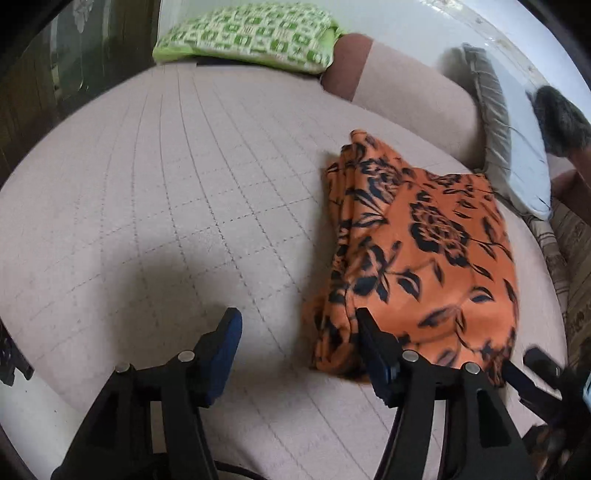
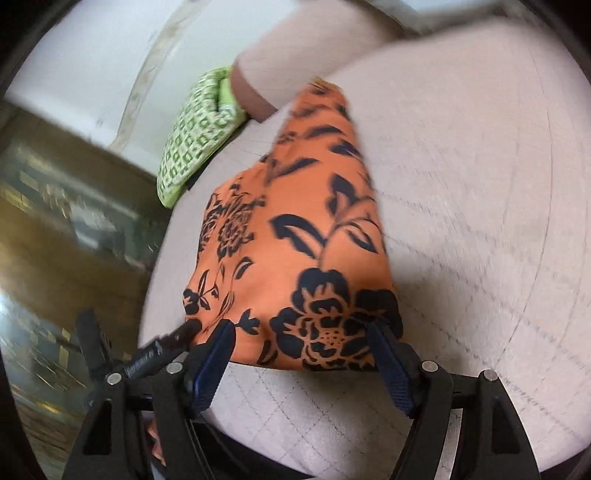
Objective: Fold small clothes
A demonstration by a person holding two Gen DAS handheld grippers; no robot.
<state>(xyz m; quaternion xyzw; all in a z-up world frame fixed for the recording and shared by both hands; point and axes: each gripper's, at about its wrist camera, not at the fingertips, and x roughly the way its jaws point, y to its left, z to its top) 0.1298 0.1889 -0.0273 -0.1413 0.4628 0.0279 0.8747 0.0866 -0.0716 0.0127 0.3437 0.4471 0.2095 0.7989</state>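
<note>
An orange garment with black flowers [image 1: 424, 251] lies folded in a thick stack on the pale quilted cushion [image 1: 166, 203]. My left gripper [image 1: 297, 321] is open, just left of the stack's near corner, its right finger touching the cloth edge. In the right wrist view the same garment [image 2: 295, 240] stretches away from me. My right gripper [image 2: 303, 336] is open over the garment's near edge, holding nothing. The other gripper's tip [image 2: 177, 338] shows at the cloth's left corner.
A green and white patterned pillow [image 1: 247, 35] lies at the far end of the cushion. A grey pillow [image 1: 506, 147] leans at the right by the backrest [image 1: 406, 92]. A dark wooden cabinet [image 2: 55, 221] stands beyond the cushion's edge.
</note>
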